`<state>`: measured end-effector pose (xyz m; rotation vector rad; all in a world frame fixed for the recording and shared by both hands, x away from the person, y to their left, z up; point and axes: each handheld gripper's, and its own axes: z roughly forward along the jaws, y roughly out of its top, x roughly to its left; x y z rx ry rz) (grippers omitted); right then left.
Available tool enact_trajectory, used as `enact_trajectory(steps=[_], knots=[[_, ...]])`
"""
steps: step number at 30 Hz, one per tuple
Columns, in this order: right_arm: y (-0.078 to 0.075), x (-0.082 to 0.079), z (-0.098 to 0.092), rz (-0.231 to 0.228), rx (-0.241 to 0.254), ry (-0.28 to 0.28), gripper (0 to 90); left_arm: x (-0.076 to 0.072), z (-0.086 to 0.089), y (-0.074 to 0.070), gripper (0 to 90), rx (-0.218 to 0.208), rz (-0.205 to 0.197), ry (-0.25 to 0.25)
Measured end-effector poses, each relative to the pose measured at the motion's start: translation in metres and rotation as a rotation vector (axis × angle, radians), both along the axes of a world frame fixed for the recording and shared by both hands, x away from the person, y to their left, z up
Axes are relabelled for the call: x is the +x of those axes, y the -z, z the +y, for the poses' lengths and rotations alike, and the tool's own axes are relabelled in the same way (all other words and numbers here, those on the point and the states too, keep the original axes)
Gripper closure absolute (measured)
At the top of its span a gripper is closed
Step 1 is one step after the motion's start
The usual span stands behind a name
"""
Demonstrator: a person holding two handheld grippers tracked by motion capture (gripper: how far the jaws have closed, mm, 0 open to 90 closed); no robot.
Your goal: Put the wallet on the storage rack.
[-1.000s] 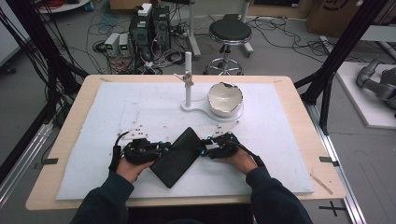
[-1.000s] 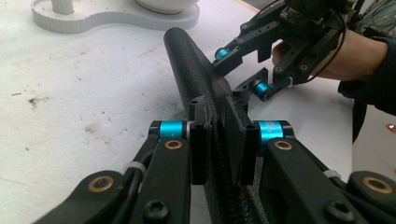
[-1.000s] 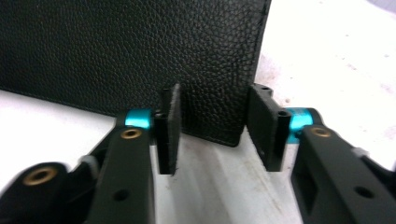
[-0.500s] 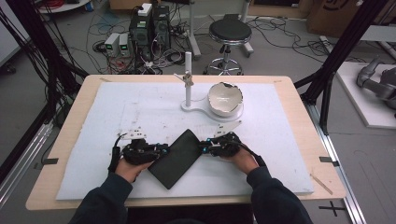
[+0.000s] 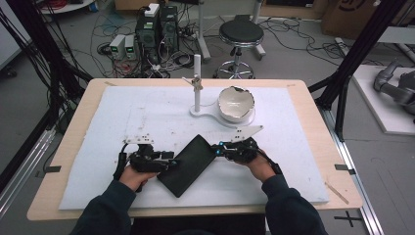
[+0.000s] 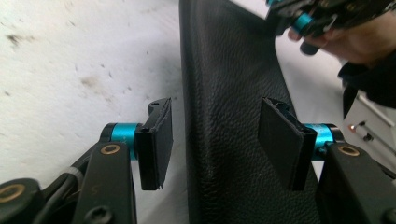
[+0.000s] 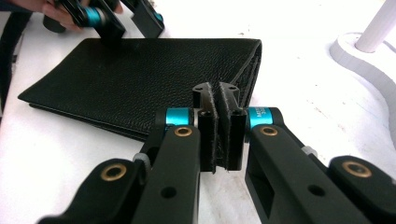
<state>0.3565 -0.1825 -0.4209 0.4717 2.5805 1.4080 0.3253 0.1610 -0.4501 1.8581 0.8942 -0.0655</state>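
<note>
A black leather wallet [image 5: 188, 164] lies flat and slantwise on the white mat [image 5: 147, 112]. My left gripper [image 5: 171, 164] is at its near-left side. In the left gripper view the left gripper [image 6: 215, 105] is open, and its jaws have just been opening. They straddle the wallet [image 6: 229, 116] with the pads clear of the leather. My right gripper [image 5: 215, 149] is at the wallet's far-right corner. In the right gripper view the right gripper [image 7: 217, 88] has just been closing and its pads now meet at the edge of the wallet [image 7: 140, 79]. Whether leather is pinched between them is hidden.
A white post on a flat base [image 5: 196, 83] stands at the mat's far middle, with a broken white bowl [image 5: 236, 104] next to it. A white flat piece [image 5: 247, 131] lies just beyond my right hand. The stand's base [image 7: 369, 51] curves past in the right gripper view.
</note>
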Motion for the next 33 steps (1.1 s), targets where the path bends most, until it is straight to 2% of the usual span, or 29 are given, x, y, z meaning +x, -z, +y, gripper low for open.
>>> enact_trajectory(steps=[4,8,9,11,12,14,16,20,21,23,24,26,27,30,33], knots=[[-0.002,-0.001,0.000,-0.013,0.019,-0.008,87.8,0.003,0.001,0.002,43.1,-0.009,0.023,-0.005],[-0.005,-0.002,0.000,-0.030,0.032,-0.014,88.0,0.006,-0.001,0.008,39.5,-0.026,0.062,0.020],[-0.005,-0.003,0.000,-0.030,0.032,-0.015,88.0,0.007,-0.001,0.009,39.6,-0.043,0.068,0.032],[-0.005,-0.003,-0.001,-0.032,0.036,-0.016,88.1,0.007,-0.003,0.009,44.6,-0.069,0.079,0.074],[-0.006,-0.003,0.000,-0.035,0.041,-0.018,88.1,0.006,-0.003,0.009,50.5,-0.069,0.072,0.079],[-0.006,-0.003,-0.001,-0.039,0.040,-0.017,88.1,0.006,-0.003,0.008,54.4,-0.072,0.070,0.081],[-0.006,-0.002,-0.001,-0.035,0.038,-0.013,88.0,0.006,0.000,0.007,61.2,-0.103,0.077,0.076],[-0.005,0.000,-0.004,-0.025,0.046,0.018,84.3,0.003,0.005,0.001,70.5,-0.154,0.032,0.082],[-0.005,0.001,-0.005,-0.014,0.047,0.029,81.4,0.002,0.004,-0.002,72.1,-0.174,0.007,0.093],[-0.003,0.004,-0.008,0.012,0.067,0.033,67.8,0.000,0.002,-0.005,73.5,-0.160,-0.037,0.111],[-0.002,0.005,-0.008,0.010,0.069,0.031,62.3,-0.001,0.001,-0.007,73.6,-0.166,-0.055,0.129],[-0.001,0.006,-0.007,0.016,0.084,0.053,45.9,-0.003,-0.001,-0.010,73.9,-0.175,-0.096,0.166],[0.001,0.006,-0.006,0.022,0.087,0.060,43.5,-0.004,-0.002,-0.012,74.0,-0.174,-0.107,0.180],[0.005,0.010,-0.004,0.070,0.113,0.053,34.5,-0.005,-0.004,-0.014,74.3,-0.173,-0.127,0.198],[0.008,0.013,-0.003,0.137,0.162,0.021,32.1,-0.006,-0.005,-0.015,74.7,-0.179,-0.138,0.210]])
